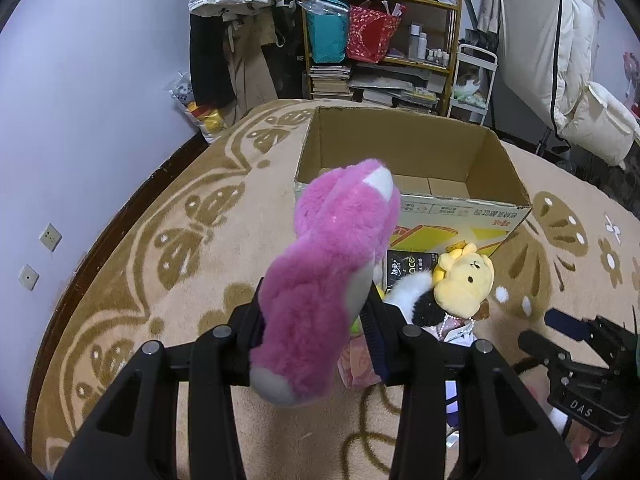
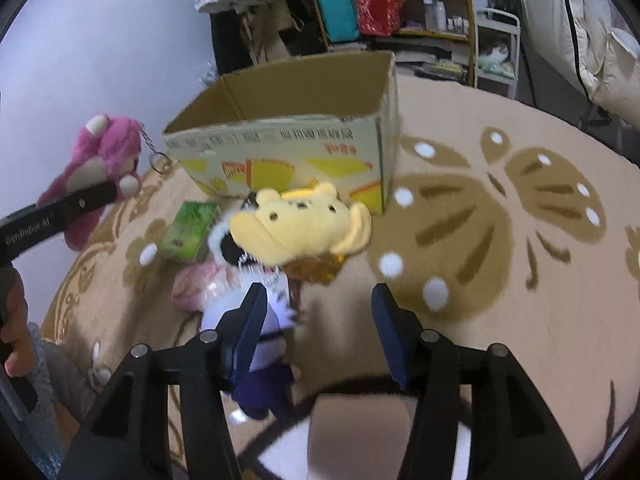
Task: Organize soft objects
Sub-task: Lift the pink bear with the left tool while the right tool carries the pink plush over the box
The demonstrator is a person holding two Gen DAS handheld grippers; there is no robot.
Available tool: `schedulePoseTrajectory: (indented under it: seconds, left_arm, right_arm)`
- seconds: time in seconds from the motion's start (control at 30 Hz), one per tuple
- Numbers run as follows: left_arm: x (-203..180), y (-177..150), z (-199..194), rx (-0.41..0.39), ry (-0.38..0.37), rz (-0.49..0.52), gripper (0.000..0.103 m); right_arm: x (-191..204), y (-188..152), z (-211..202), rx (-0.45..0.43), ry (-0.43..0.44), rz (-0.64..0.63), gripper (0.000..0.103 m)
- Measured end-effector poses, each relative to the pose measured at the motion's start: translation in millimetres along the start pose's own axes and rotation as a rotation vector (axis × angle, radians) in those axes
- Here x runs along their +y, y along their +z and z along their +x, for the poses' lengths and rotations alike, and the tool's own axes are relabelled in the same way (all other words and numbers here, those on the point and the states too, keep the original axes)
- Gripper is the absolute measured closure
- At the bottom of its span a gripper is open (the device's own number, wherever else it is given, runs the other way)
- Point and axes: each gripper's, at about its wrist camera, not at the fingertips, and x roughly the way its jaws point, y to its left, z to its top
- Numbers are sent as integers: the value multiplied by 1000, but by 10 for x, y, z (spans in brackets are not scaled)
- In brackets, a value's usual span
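Note:
A pink plush bear hangs above the rug, and my left gripper is shut on its body. In the right wrist view the same bear shows at the left with a key chain, a left finger across it. An open cardboard box stands behind. A yellow plush lies before the box on a black-and-white plush. My right gripper is open just short of the yellow plush, with nothing pressed between its pads. A small purple-and-white doll lies under its left finger.
A green pack and a pink packet lie on the patterned rug left of the pile. Behind the box stand a shelf with bags and books, hanging coats and a white cart. A hand holds the left gripper.

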Motion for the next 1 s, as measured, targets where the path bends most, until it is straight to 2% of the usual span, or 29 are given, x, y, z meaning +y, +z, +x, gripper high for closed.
schedulePoseTrajectory:
  seconds: [0.1,0.2,0.5,0.67,0.83,0.87,0.9,0.93,1.0]
  left_arm:
    - [16,4,-15,-5,-6,-11,63]
    - [17,8,-32,-10,-9,-13,63]
    - [10,10,-41,-12,-11,-24,63]
    - [8,18,-37,-8,-9,-36,62]
    - [14,18,-36,-8,-9,-38,62]
    - [15,18,-36,-7,-9,-38,62]
    - [12,20,-35,-7,-10,-38,62]
    - [11,21,-35,-7,-10,-39,62]
    - [15,17,-37,-5,-11,-41,63]
  right_arm:
    - [-10,-28,-55,7,-13,8,46]
    - [-57,-64,-21,42,-19,37,41]
    - [-144,-167,211,165,-16,89,41]
    - [-185,-211,260,203,-15,114,40]
    - [-158,-246,347,251,-49,96,40]
    - [-158,-254,370,262,-58,94,42]
    - [-151,-264,401,277,-71,84,49]
    - [-141,-262,420,285,-77,72,62]
    - [-138,-242,407,273,-40,69,68]
